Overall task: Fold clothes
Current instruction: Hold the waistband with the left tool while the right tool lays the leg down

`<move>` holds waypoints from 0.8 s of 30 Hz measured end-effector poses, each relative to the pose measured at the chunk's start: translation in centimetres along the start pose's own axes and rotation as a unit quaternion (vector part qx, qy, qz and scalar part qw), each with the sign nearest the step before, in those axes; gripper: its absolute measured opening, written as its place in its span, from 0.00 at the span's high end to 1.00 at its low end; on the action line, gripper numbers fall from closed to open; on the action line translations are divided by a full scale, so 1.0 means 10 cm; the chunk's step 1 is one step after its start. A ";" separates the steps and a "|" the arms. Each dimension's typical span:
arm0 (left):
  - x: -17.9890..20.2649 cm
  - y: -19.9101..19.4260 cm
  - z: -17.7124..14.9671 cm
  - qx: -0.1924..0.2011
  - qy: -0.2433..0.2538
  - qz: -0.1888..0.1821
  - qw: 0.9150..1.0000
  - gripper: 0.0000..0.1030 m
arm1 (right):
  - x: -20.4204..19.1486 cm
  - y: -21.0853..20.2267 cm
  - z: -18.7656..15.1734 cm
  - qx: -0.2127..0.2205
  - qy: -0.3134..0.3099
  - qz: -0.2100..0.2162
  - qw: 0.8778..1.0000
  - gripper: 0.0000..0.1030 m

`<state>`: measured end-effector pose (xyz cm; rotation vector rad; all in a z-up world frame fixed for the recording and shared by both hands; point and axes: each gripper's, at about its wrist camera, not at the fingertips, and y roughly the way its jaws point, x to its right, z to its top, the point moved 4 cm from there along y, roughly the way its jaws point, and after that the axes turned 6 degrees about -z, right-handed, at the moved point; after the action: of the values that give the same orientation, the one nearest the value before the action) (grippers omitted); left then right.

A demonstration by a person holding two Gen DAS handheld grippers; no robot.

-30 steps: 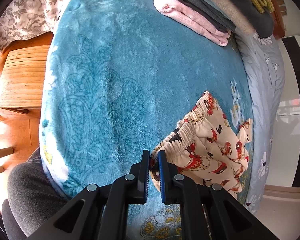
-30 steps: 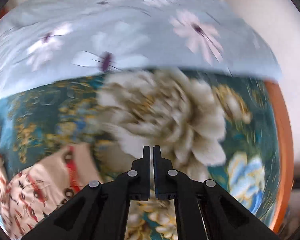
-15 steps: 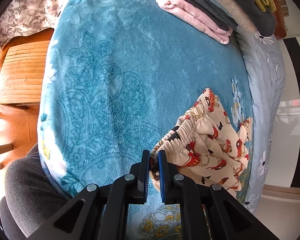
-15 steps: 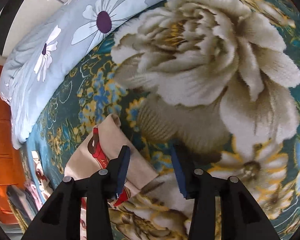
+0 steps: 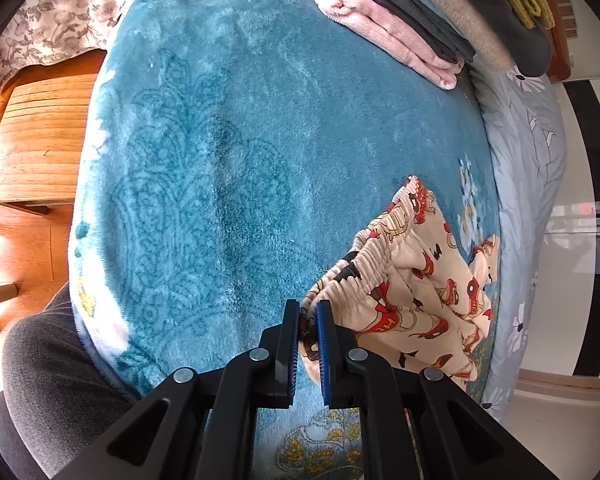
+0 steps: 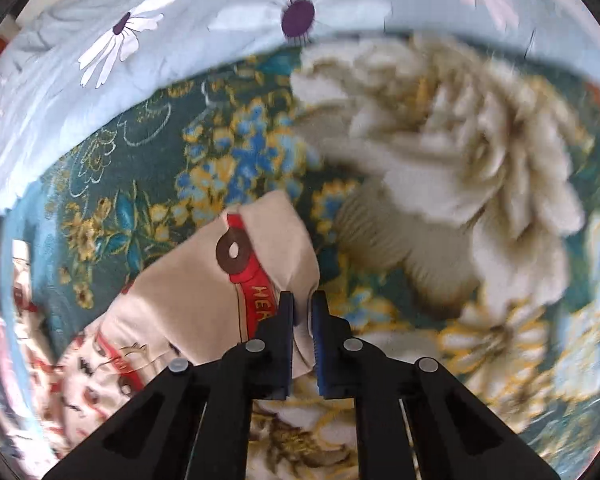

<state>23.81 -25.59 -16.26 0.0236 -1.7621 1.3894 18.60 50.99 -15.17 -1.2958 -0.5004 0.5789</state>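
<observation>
Cream printed shorts [image 5: 412, 292], one pair, lie on the teal blanket [image 5: 228, 168] at the near right of the bed. My left fingers [image 5: 308, 312] are clamped on their elastic waistband; my right fingers [image 6: 302, 303] are pinched on a leg hem. One stack of folded clothes [image 5: 428, 16] sits far right.

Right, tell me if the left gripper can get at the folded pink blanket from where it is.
Probably not yet. The left gripper is shut on the printed shorts, and the pink blanket lies far across the bare teal blanket; nothing blocks the way.
</observation>
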 end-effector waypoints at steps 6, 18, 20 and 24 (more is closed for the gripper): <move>0.12 -0.03 -0.04 -0.010 0.015 -0.016 1.000 0.91 | 0.29 -0.40 0.22 0.056 0.007 -0.052 0.997 0.93; 0.03 0.19 -0.18 -0.047 0.026 0.028 0.998 0.91 | 0.73 0.08 0.02 0.003 0.043 -0.095 0.995 0.89; 0.01 0.19 -0.18 -0.048 0.023 0.028 0.998 0.90 | 0.69 0.04 0.07 0.009 0.042 -0.101 0.994 0.68; -0.02 0.20 -0.18 -0.050 0.015 0.027 0.998 0.88 | 0.42 -0.26 0.24 0.062 0.034 -0.076 0.995 0.47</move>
<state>24.01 -23.50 -17.91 -0.1004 -1.8168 1.3316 20.55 55.05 -12.04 -1.1456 -0.4938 0.4308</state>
